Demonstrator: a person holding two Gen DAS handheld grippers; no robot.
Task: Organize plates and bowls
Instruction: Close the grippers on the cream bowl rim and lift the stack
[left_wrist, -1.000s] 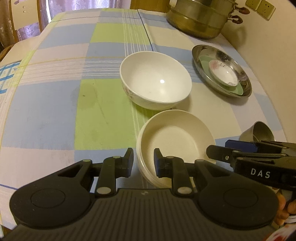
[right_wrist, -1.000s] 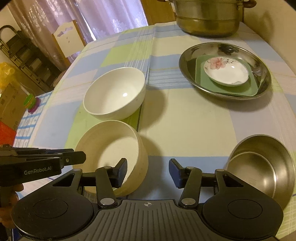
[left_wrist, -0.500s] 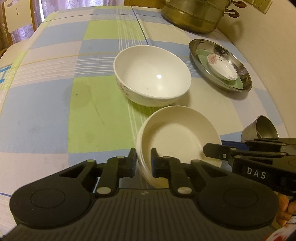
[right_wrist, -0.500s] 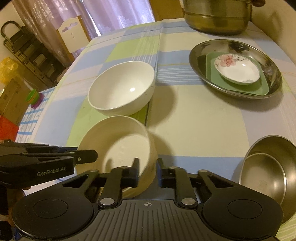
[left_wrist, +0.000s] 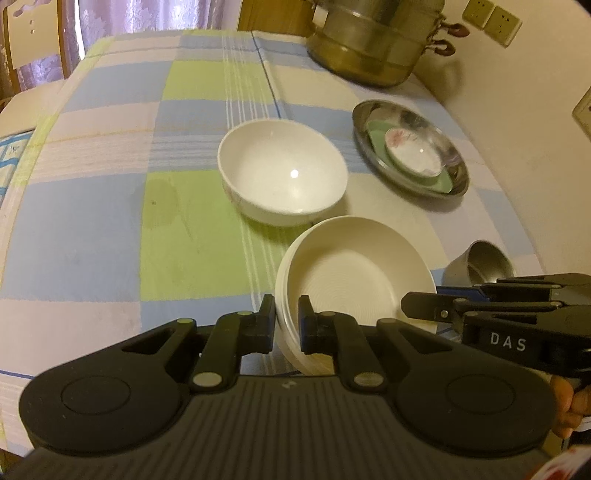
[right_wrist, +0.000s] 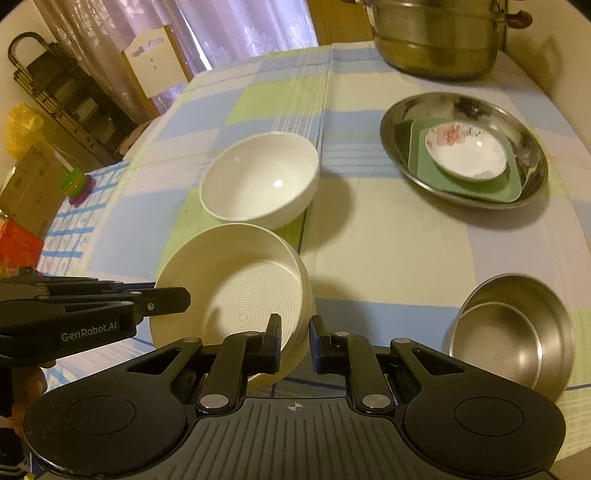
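Moved since the earlier frames: both hand-held grippers have closed from apart onto the cream ridged bowl (left_wrist: 354, 273), which now sits tilted, lifted at its near edge.

Left hand-held gripper (left_wrist: 286, 317): clenched on the bowl's near left rim, one pad inside, one outside.
Right hand-held gripper (right_wrist: 295, 341): clenched on the bowl's near right wall in the same way.
Worktop (left_wrist: 92, 229): covered by a checked cloth of blue, green and pale squares.
Steel bowl (right_wrist: 513, 332): near right on the worktop, a second steel bowl nested inside it.
White bowl (left_wrist: 282, 177): upright, empty, just behind the cream bowl.
Steel dish (right_wrist: 463, 147): farther right; holds a green square plate (right_wrist: 424, 155), on which rests a small flowered saucer (right_wrist: 465, 151).
Large metal pot (right_wrist: 436, 40): far edge of the worktop, by the wall.
Room: pale chair back (right_wrist: 155, 59) and purple curtain (right_wrist: 240, 26) beyond; dark rack (right_wrist: 59, 96) at far left.
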